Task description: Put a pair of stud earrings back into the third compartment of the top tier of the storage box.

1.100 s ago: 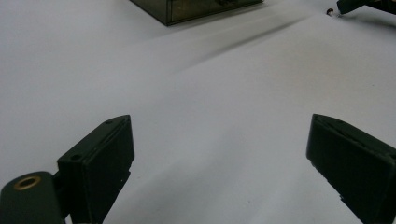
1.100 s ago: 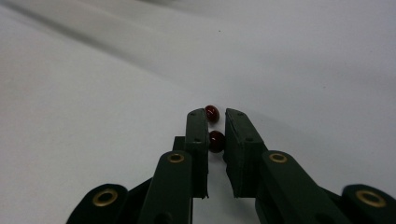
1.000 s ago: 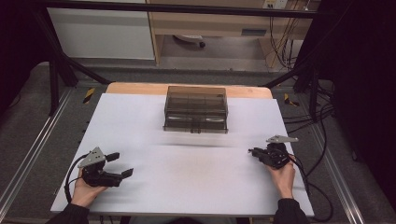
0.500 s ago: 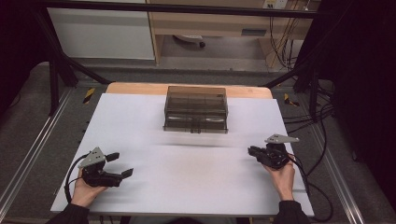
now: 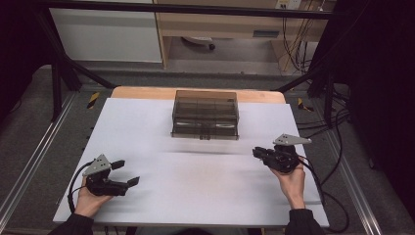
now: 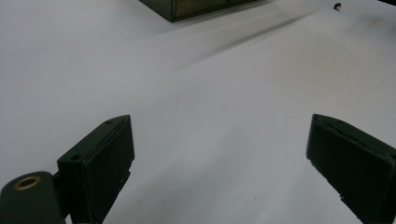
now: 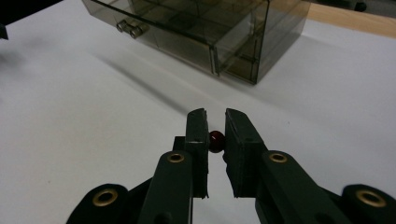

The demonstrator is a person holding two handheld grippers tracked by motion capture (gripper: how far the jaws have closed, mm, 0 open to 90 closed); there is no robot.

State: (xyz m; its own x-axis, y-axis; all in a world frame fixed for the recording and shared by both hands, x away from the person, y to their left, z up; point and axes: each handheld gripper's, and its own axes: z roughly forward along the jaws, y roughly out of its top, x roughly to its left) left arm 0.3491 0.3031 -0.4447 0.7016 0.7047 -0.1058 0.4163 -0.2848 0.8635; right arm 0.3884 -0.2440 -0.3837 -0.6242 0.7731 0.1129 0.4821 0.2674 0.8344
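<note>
- The counter (image 5: pixel 147 127) carries a plain white sheet over most of its top; a strip of bare light wood shows along its far edge.
- A smoky, see-through drawer box (image 5: pixel 205 114) stands at the far middle of the counter, its small knobs facing the person; in the right tool view one drawer sits slightly out from the box's front.
- The right tool (image 7: pixel 215 126) has its jaws drawn close on a small dark red bead (image 7: pixel 215 140), which sits pinched between the two pads, above the white sheet and well short of the box.
- In the high view the right tool (image 5: pixel 258 152) is held at the right side of the counter, its tips pointing toward the middle.
- The left tool (image 5: pixel 126 173) lies low at the near left corner in a hand, jaws spread wide; in its own view there is nothing but white sheet between the pads (image 6: pixel 105 158).
- Grey floor (image 5: pixel 34 142) surrounds the counter, with metal rails running along both sides.
- Black frame bars slant down at the left and right behind the counter.
- Beyond, a white cabinet (image 5: pixel 105 34) and wooden furniture stand against the back; loose cables (image 5: pixel 333 122) hang and trail at the right.
</note>
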